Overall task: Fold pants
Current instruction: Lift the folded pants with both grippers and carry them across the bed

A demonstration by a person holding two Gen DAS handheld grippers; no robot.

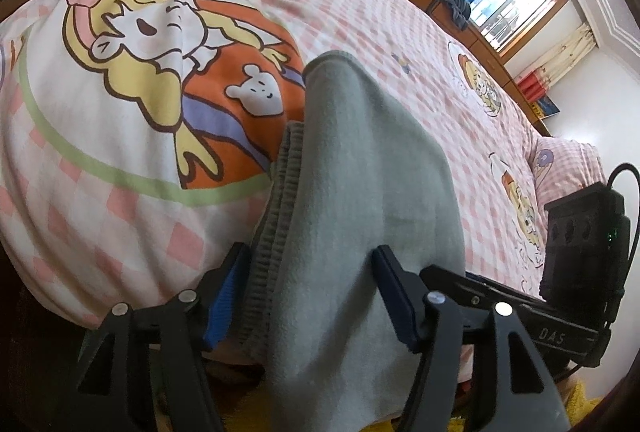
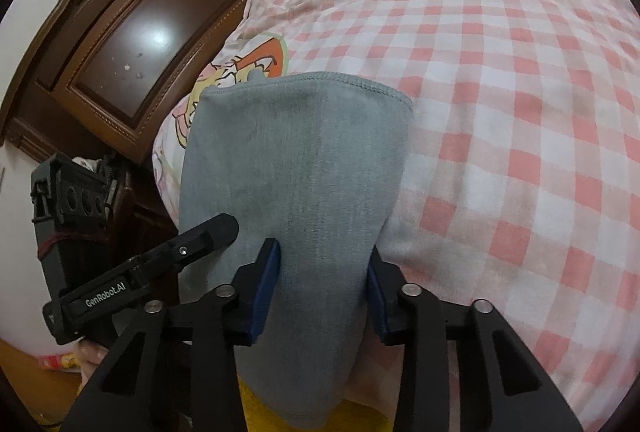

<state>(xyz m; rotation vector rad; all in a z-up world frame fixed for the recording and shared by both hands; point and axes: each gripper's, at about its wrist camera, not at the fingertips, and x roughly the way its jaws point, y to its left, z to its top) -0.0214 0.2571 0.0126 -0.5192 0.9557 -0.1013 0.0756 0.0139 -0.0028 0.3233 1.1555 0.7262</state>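
Grey pants (image 1: pixel 360 192) between both grippers' jaws.

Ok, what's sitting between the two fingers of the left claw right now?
In the left wrist view, the grey fleece pants run through the left claw, ribbed waistband against one blue pad. Nothing else lies between them.

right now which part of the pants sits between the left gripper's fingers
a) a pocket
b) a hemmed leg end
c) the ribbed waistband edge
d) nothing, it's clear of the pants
c: in the left wrist view the ribbed waistband of the pants runs down between the left gripper fingers, while the hemmed end lies farther up the bed.
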